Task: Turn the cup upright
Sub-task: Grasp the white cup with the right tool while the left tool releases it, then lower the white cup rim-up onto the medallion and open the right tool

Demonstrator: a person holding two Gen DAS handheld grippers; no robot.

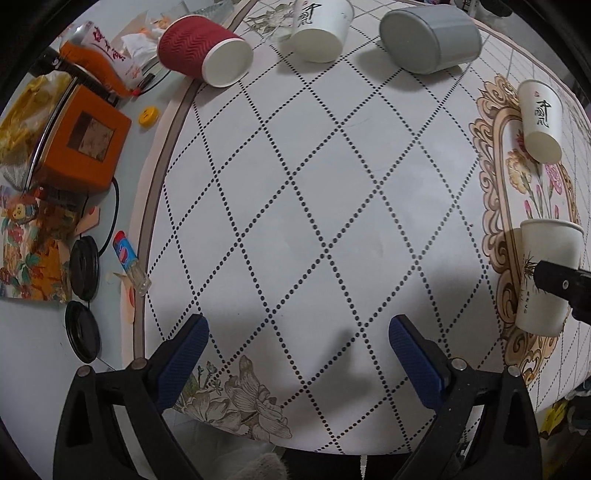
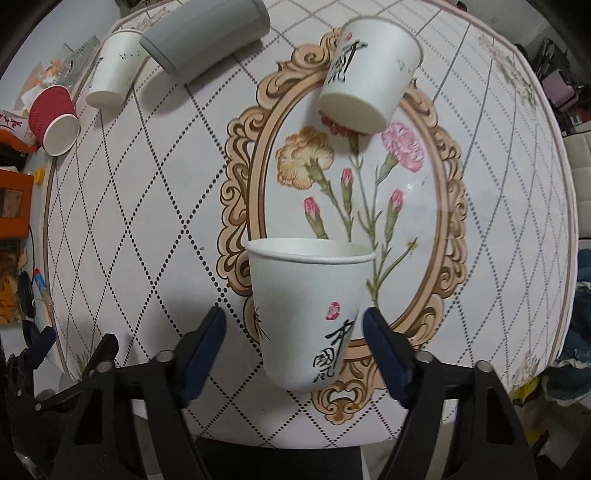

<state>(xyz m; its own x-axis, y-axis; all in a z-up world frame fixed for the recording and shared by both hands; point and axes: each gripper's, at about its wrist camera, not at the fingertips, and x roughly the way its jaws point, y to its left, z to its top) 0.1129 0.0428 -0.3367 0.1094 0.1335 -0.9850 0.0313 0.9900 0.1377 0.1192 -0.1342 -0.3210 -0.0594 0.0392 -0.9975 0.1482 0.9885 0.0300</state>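
A white paper cup with black calligraphy (image 2: 308, 314) stands upright on the table between the fingers of my right gripper (image 2: 293, 328). The jaws are open with a gap on each side of the cup. The same cup shows at the right edge of the left wrist view (image 1: 546, 280), with a right finger (image 1: 561, 284) in front of it. My left gripper (image 1: 297, 332) is open and empty above the dotted tablecloth. A second calligraphy cup (image 2: 369, 74) (image 1: 541, 120) stands upside down further back.
Upside down at the far side are a grey cup (image 1: 430, 38) (image 2: 207, 35), a white cup (image 1: 321, 29) (image 2: 114, 70) and a red ribbed cup (image 1: 205, 51) (image 2: 55, 120). Left of the cloth lie an orange box (image 1: 83, 144), black lids (image 1: 84, 267) and clutter.
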